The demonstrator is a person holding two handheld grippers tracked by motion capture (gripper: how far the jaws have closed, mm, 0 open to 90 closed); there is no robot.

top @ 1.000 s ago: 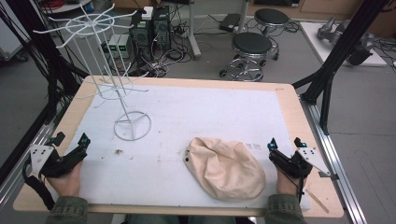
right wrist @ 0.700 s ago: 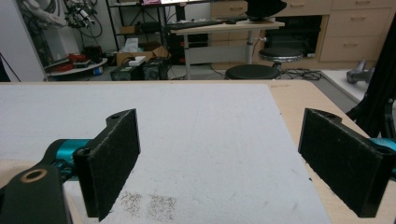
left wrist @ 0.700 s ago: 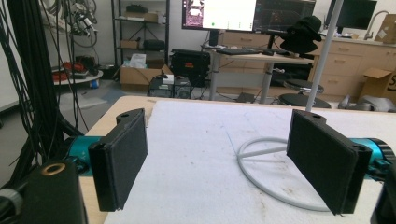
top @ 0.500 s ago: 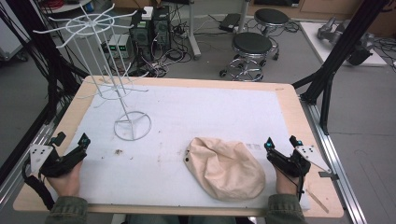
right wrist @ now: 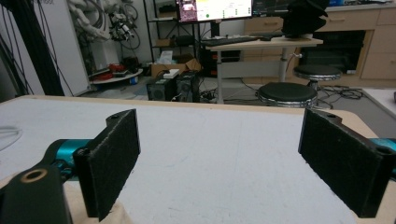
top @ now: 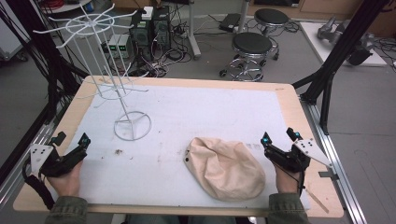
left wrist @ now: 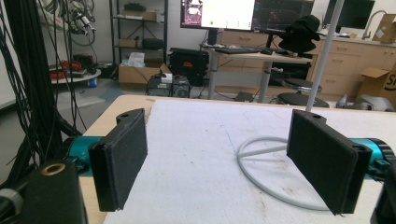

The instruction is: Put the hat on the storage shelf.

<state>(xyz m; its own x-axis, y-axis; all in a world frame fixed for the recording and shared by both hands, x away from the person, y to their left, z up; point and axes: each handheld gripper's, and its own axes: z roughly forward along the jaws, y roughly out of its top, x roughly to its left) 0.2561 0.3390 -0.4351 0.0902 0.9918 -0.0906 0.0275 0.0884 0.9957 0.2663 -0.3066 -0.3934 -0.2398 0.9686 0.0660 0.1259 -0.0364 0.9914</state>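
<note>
A beige cap [top: 224, 168] lies crumpled on the white mat, front right of centre. My right gripper [top: 278, 136] sits just right of the cap, open, with nothing between its jaws. In the right gripper view the open gripper [right wrist: 224, 163] faces bare mat, and the cap's edge [right wrist: 122, 215] shows under its left pad. A white wire display rack [top: 132, 125] stands at the back left on a ring base. My left gripper [top: 72, 138] rests open at the front left, short of the rack. In the left gripper view the open gripper [left wrist: 222, 158] frames the rack's ring base [left wrist: 271, 182].
The wooden table [top: 294, 112] carries a white mat [top: 210, 112] over most of its top. Black frame posts [top: 336, 60] rise at the right. Stools [top: 252, 44] and computer boxes [top: 149, 28] stand on the floor behind the table.
My right gripper has shifted slightly left and forward, closer to the cap. The left gripper and the cap have not moved.
</note>
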